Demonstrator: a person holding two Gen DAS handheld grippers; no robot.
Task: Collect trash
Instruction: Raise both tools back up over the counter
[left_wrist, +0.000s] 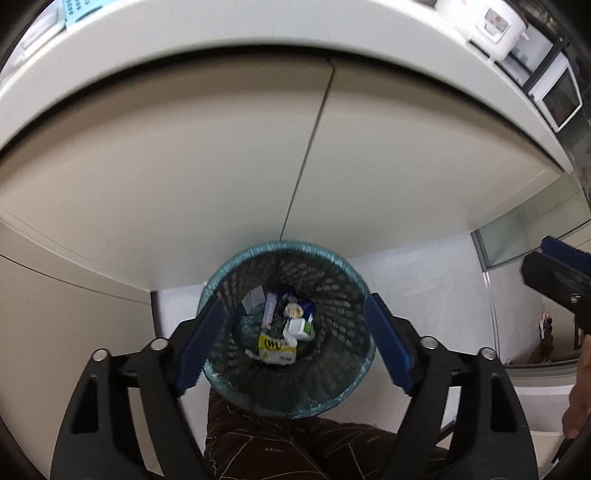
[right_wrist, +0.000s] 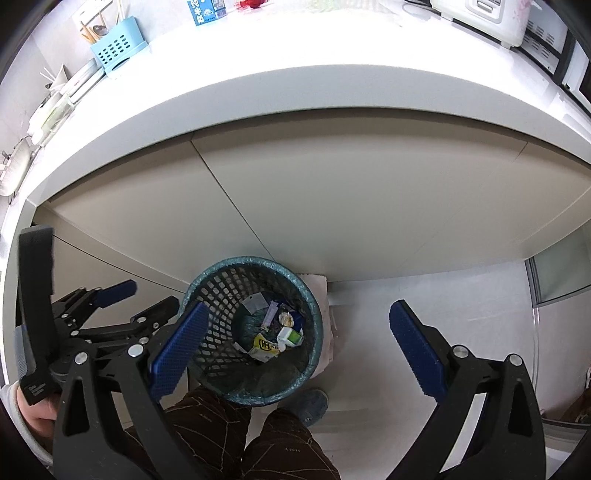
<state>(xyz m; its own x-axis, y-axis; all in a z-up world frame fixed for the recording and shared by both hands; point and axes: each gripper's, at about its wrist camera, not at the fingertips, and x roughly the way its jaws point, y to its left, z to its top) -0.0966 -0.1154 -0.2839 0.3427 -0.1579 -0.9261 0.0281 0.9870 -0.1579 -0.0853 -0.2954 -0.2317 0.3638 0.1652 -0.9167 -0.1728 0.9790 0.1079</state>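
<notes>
1. A white countertop (right_wrist: 280, 92) is seen above beige cabinet doors (right_wrist: 369, 192).
2. A light blue perforated plastic utensil holder (right_wrist: 117, 50) is stood on it at the left.
3. A blue-and-white carton (right_wrist: 205, 11) is placed further back.
4. A white rice cooker (left_wrist: 493, 24) is set at the right.
5. A white floor (right_wrist: 424, 295) is seen below.

Held the left gripper (left_wrist: 291, 334) pointing steeply downward, jaws spread wide with nothing between the blue pads (left_wrist: 199, 341). Held the right gripper (right_wrist: 297, 345) at the same steep downward tilt just beside it, jaws likewise wide and empty. Gripped the left handle in a hand (right_wrist: 35, 406) at a pale sleeve cuff. Stood with legs (right_wrist: 236, 435) in dark patterned trousers below both.
</notes>
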